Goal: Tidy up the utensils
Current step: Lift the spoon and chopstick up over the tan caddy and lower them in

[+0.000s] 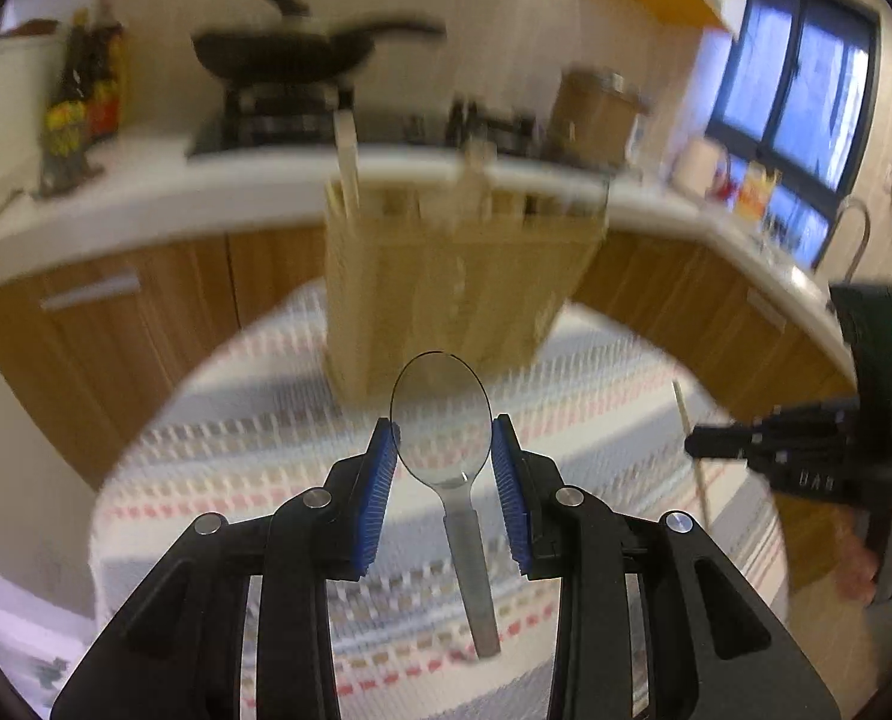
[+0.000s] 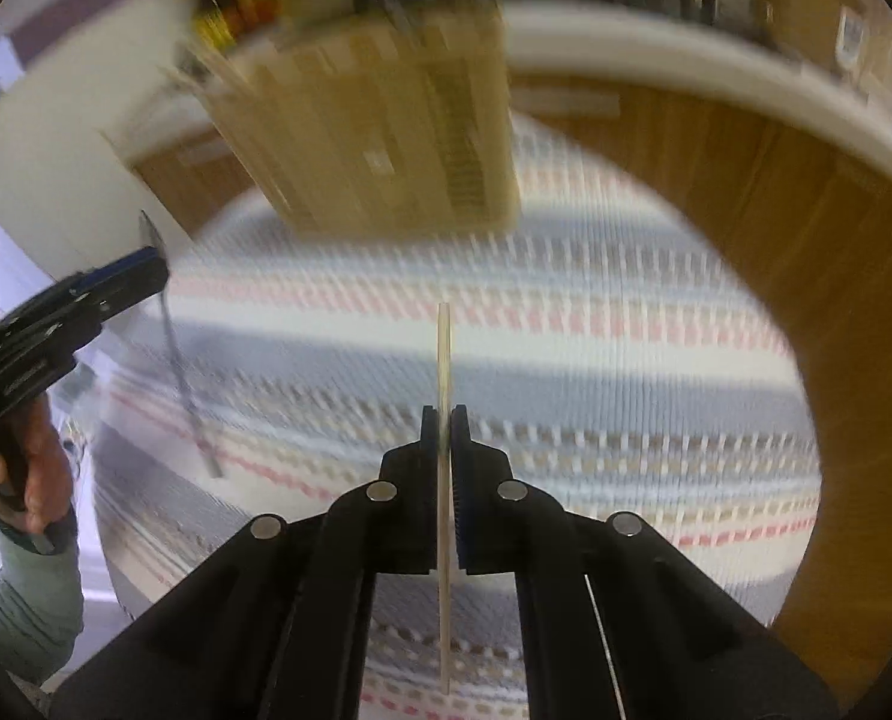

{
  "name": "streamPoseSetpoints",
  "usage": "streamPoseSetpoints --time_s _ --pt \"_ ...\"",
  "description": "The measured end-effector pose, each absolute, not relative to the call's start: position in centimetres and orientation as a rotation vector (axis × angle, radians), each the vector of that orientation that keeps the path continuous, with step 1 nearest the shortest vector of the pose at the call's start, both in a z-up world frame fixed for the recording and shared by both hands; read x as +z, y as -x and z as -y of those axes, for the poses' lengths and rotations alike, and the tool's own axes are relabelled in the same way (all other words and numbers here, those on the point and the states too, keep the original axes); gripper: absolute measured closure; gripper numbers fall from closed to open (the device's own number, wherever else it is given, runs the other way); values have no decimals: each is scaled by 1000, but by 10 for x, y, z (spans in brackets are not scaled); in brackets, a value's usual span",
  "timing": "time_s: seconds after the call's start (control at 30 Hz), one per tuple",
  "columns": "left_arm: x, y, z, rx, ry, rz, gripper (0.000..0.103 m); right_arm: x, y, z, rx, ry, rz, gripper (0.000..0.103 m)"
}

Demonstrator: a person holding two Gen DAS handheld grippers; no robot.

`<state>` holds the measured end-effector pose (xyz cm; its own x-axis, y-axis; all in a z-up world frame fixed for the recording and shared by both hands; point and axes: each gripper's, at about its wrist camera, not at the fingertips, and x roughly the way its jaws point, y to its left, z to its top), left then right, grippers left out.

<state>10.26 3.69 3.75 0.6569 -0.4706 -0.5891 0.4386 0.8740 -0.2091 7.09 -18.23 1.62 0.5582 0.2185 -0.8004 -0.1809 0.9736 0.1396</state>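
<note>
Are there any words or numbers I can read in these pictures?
None can be read for sure.
Right hand-held gripper: small white letters, too blurred.
Bottles on the counter: colourful labels, too blurred.
Wooden holder: small pale sticker, too blurred.

The left gripper [image 1: 444, 438] tilts downward, its blue pads [image 1: 380, 498] clamped on a spoon's [image 1: 443, 414] bowl. The right gripper [image 2: 444, 420] points steeply down, jaws pinched on a chopstick [image 2: 444, 360]; bare hands grip both handles

both wrist views face the utensil holder [image 1: 457, 276].
</note>
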Motion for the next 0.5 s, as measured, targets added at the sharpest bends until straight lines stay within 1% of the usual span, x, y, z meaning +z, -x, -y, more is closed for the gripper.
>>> streamPoseSetpoints --time_s 0.13,0.27,0.5 --pt "81 -99 -43 -485 77 -534 72 48 -62 183 255 -60 -772 100" --pt "126 -97 -43 -436 84 -375 72 92 -67 183 302 -96 -557 100" --pt "178 -115 -40 -345 120 -201 72 161 -91 182 336 -157 -324 100"
